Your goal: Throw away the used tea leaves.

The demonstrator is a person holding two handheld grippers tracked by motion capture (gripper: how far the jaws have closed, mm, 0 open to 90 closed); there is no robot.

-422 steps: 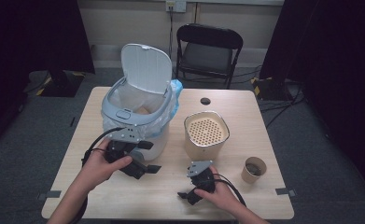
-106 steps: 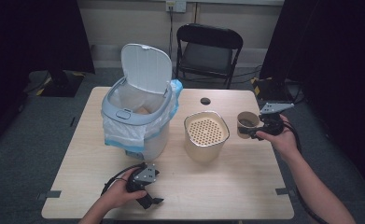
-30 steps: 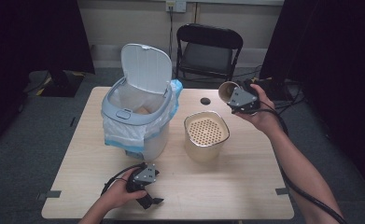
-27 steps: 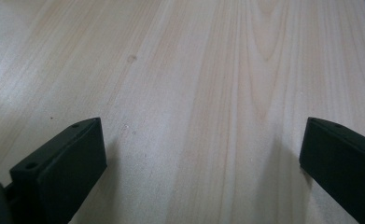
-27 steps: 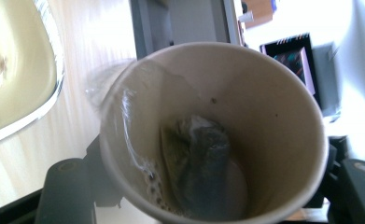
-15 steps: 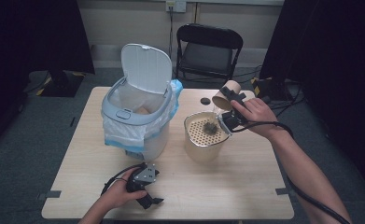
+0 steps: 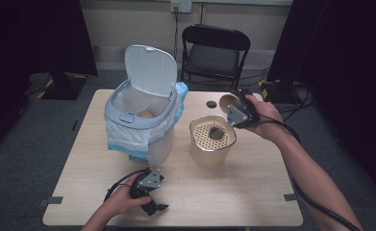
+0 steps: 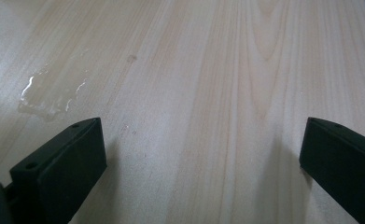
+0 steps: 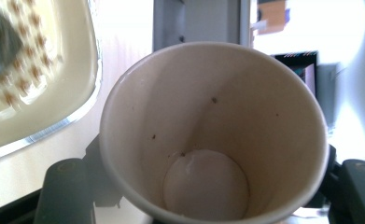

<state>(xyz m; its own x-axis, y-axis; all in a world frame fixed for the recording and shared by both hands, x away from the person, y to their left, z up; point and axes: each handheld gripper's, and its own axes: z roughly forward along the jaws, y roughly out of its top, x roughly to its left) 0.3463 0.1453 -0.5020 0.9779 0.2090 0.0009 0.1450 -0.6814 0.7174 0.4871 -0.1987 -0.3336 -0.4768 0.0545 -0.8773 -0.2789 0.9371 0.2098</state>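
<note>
Brown paper cup [image 7: 229,102] held tipped on its side in right gripper [image 7: 239,112], just above far right rim of cream plastic container with perforated strainer insert [image 7: 212,140]; dark clump [image 7: 216,133] lying on that insert; white lidded bin lined with plastic bag [image 7: 142,120] left of container, lid up; small black round cap [image 7: 211,104] beyond container on light wooden table [image 7: 253,192]; left gripper [image 7: 147,190] resting on table near front edge, well left of and nearer than container.

Left gripper view: jaws spread wide over bare wood grain [image 8: 208,93], nothing between; wet smear [image 8: 45,95] at far left.

Right gripper view: jaws clamped on paper cup [image 9: 213,140], seen mouth-on, inside empty save dark specks; container's perforated insert [image 9: 35,60] at upper left.
</note>
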